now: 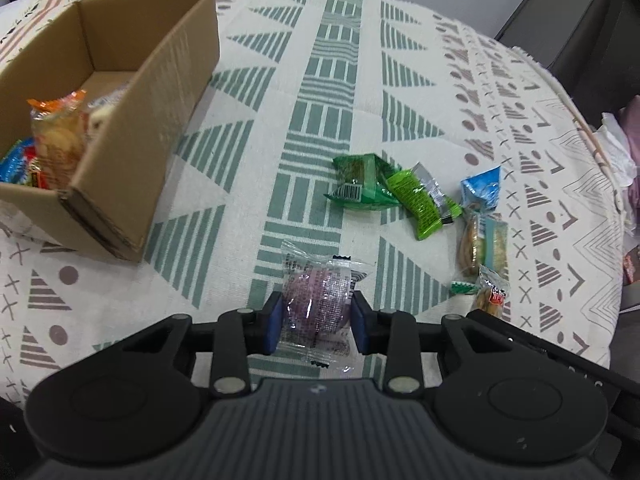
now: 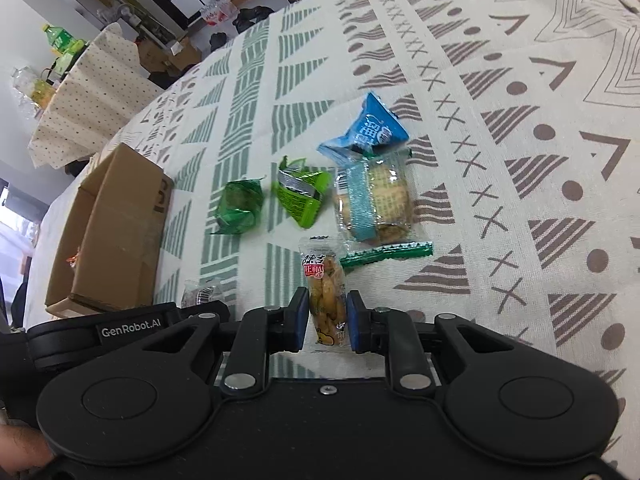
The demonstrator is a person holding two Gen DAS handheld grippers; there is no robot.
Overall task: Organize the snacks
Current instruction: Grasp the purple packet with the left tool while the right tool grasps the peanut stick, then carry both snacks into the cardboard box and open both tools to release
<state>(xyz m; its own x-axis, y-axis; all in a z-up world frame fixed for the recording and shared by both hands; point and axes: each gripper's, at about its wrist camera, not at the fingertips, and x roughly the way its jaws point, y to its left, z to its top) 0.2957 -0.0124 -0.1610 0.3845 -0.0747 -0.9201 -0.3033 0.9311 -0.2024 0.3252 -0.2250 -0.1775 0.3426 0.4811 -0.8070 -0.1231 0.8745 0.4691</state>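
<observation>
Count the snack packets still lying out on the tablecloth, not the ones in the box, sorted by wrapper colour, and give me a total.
Green: 2, the dark green packet and the lime green packet.
Blue: 1, the blue packet.
Clear: 3, the purple sweet packet, the yellow snack packet and the biscuit packet.
Total: 6.

A patterned tablecloth [image 1: 460,92] with green and grey triangles covers the table. In the right wrist view, at ten o'clock, a second table under a dotted cloth [image 2: 86,92] carries a green bottle [image 2: 60,40] and clear plastic containers [image 2: 24,80], with cardboard boxes [image 2: 176,54] on the floor towards eleven. In the left wrist view a dark chair [image 1: 580,28] stands at two o'clock.
</observation>
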